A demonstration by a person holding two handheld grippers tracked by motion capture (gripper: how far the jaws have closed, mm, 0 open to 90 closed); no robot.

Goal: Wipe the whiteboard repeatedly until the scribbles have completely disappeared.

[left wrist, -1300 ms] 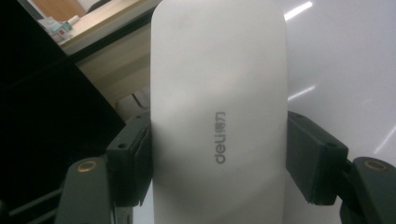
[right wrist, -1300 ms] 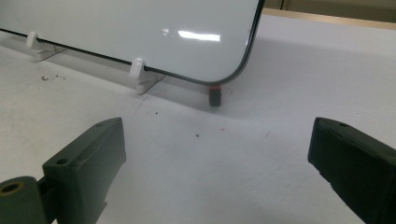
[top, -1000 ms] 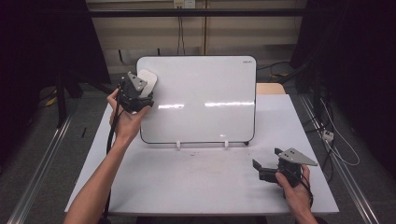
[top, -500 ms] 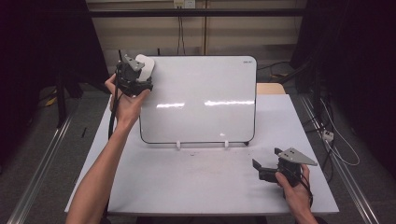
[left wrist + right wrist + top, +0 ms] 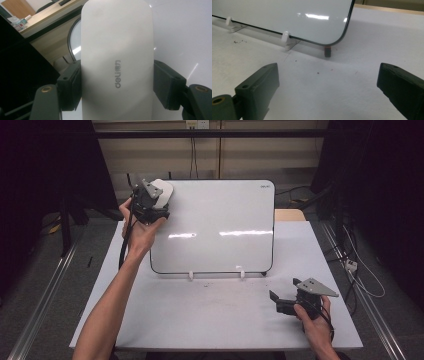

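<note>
We see the left gripper (image 5: 156, 199) with its jaws clamped on a white eraser (image 5: 117, 60), the whiteboard (image 5: 220, 225) right behind it. The right gripper (image 5: 278, 303) rests with jaws spread wide, bare table (image 5: 324, 100) between them.

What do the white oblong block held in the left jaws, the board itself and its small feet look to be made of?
The white oblong eraser block with grey "deli" lettering: likely smooth matte plastic, with soft, even shading and no glare. The white rounded-corner whiteboard: glossy coated surface, mirroring ceiling lights as streaks; the dark thin rim's material is unclear. The small white clip feet: probably moulded plastic, slightly shiny.
</note>
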